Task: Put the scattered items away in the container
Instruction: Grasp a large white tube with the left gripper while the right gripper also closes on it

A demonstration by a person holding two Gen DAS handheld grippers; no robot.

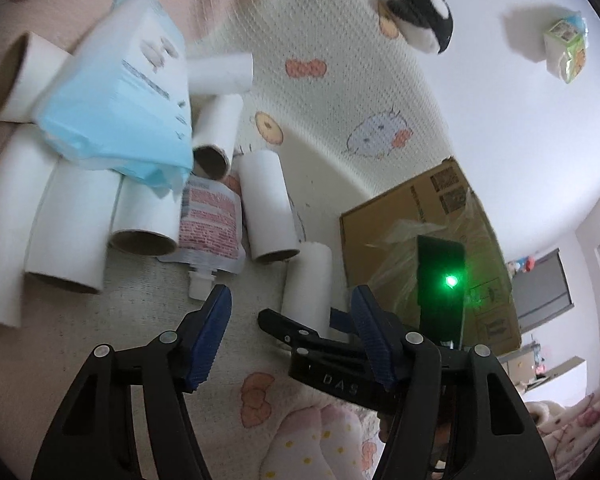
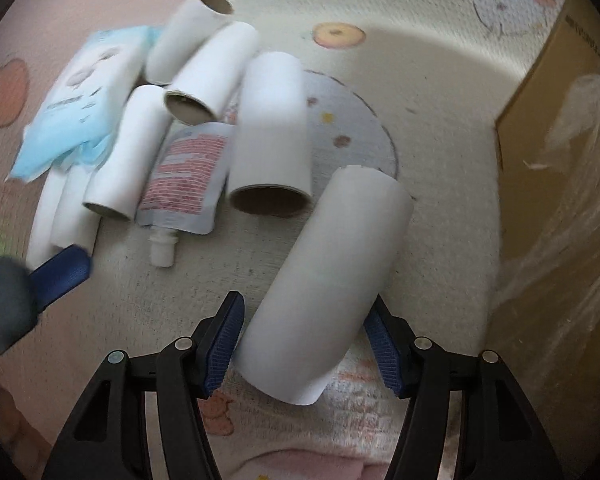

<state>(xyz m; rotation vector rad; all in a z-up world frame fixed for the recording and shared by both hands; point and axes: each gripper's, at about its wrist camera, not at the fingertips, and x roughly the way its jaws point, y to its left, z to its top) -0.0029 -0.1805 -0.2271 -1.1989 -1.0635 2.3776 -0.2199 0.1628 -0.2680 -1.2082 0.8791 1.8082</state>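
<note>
My right gripper (image 2: pixel 304 344) is shut on a white cardboard tube (image 2: pixel 324 272), which it holds tilted just above the play mat. The left wrist view shows this tube (image 1: pixel 306 280) standing between the right gripper's fingers. My left gripper (image 1: pixel 290 336) is open and holds nothing, just short of that tube. Scattered at the left lie several more white tubes (image 1: pixel 264 204), a blue wipe pack (image 1: pixel 116 100) and a spouted pouch with red print (image 1: pixel 208 224). The cardboard box (image 1: pixel 420 220) with a clear plastic liner stands at the right, and its wall (image 2: pixel 540 112) is near the held tube.
A black-and-white orca plush (image 1: pixel 416 4) and a small green-and-white packet (image 1: pixel 566 48) lie farther off on the pale floor. One blue pad of the left gripper (image 2: pixel 60 272) shows at the left edge of the right wrist view. A person's socked feet (image 1: pixel 320 440) are below the grippers.
</note>
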